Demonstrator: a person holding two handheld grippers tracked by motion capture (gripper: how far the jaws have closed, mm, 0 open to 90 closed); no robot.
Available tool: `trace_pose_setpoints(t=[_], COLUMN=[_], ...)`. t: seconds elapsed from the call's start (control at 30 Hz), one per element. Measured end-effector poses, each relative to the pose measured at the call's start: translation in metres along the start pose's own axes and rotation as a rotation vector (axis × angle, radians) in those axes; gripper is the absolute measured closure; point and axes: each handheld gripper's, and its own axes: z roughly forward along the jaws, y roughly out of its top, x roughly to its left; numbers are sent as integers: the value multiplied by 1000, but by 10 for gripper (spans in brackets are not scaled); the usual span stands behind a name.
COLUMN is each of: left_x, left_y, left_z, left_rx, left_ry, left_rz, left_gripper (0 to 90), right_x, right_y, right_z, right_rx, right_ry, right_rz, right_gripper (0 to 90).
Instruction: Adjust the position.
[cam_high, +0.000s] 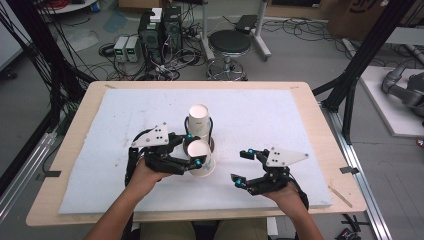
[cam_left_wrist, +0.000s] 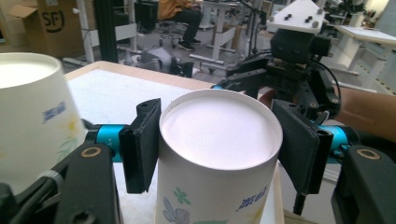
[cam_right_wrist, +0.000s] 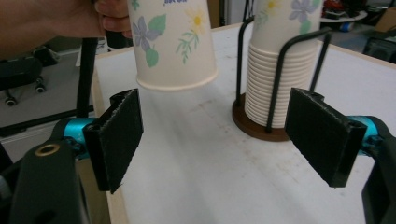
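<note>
An upside-down paper cup (cam_high: 202, 161) with a flower print is clamped between the pads of my left gripper (cam_high: 195, 150), which is shut on it. In the right gripper view the cup (cam_right_wrist: 170, 42) hangs above the white mat with its rim clear of the surface. Just behind it stands a stack of cups (cam_high: 199, 119) in a black wire holder on a brown base (cam_right_wrist: 254, 127). In the left gripper view the cup's flat bottom (cam_left_wrist: 219, 135) faces up between the pads. My right gripper (cam_high: 244, 167) rests open near the mat's front right, nothing between its fingers (cam_right_wrist: 116, 135).
A white foam mat (cam_high: 280, 115) covers the wooden table (cam_high: 320, 125). A black stool (cam_high: 229, 42), computer cases (cam_high: 160, 30) and cables lie on the floor beyond the far edge. A black frame post (cam_high: 360, 60) stands at the right.
</note>
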Motion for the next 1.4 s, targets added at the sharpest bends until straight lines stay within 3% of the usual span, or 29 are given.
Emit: trace_pose_setpoints(t=[0.1, 0.27, 0.73, 0.93, 1.3, 1.33, 1.37, 1.4], left_x=[-2, -5, -12, -14, -14, -15, -16, -16], left_y=[0, 1, 2, 2, 1, 1, 2, 2], left_z=[5, 11, 23, 28, 28, 28, 31, 31], left_rx=[-1, 3, 3, -2, 1, 1, 29, 29], left_ry=[-19, -43, -100, -124, -115, -107, -80, -80], left_rz=[2, 9, 13, 8, 14, 26, 13, 13], left_gripper=[364, 364, 366, 366, 362, 345, 168, 131], right_x=[2, 3, 6, 6, 5, 4, 4, 4], right_y=[7, 12, 14, 12, 11, 11, 12, 12], right_z=[11, 25, 43, 44, 43, 43, 43, 43], right_rx=[9, 14, 16, 13, 2, 4, 8, 8], right_ry=[47, 84, 176, 189, 203, 203, 204, 204], right_rz=[-16, -36, -40, -40, -52, -55, -61, -61], right_gripper=[199, 199, 203, 247, 331, 333, 339, 339])
